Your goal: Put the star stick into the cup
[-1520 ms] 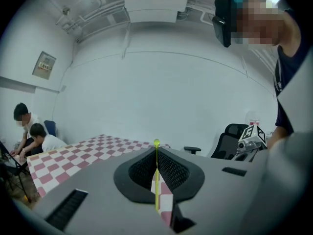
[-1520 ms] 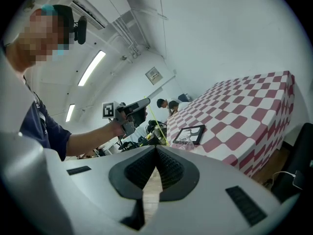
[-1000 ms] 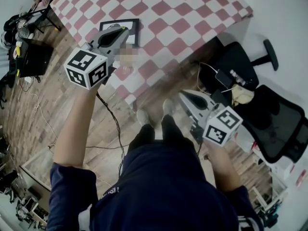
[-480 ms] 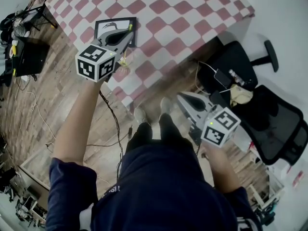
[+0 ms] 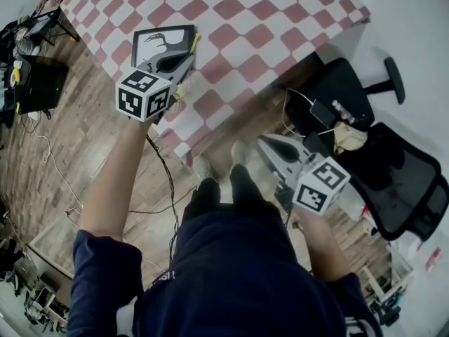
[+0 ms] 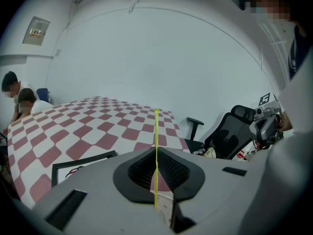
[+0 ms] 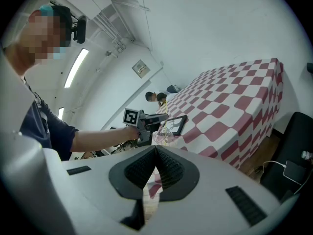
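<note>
Transport of the star stick (image 6: 156,131) toward the cup (image 7: 163,135) is, by our reading, the step in hand; insertion is not yet confirmed.

Tool state:
- Left gripper (image 6: 156,153): jaws clamped on the stick. It runs through the pad gap along the jaw centreline and projects well ahead of the tips.
- Right gripper (image 7: 155,148): jaws together, nothing between them. It hangs low beside the person's body, well apart from the table (image 5: 280,12), and takes no part.

Position of the work: we see the left gripper held over the near edge of the checkered table, with a black picture frame (image 5: 158,39) just ahead of and beneath its tips. In the right gripper view, what we read as a clear cup stands directly below the left gripper's jaws at the table edge. A yellow streak there suggests the stick's lower end is at or near the rim. We cannot tell whether it has entered.

Next move, as we judge it: bring the stick upright over the cup mouth, lower it until the end is inside the wall, then part the jaws. The cup looks light; a sideways knock could tip it.

Appearance of the stick: thin, straight, bright yellow, seemingly rigid. We cannot make out the star end in any view.
</note>
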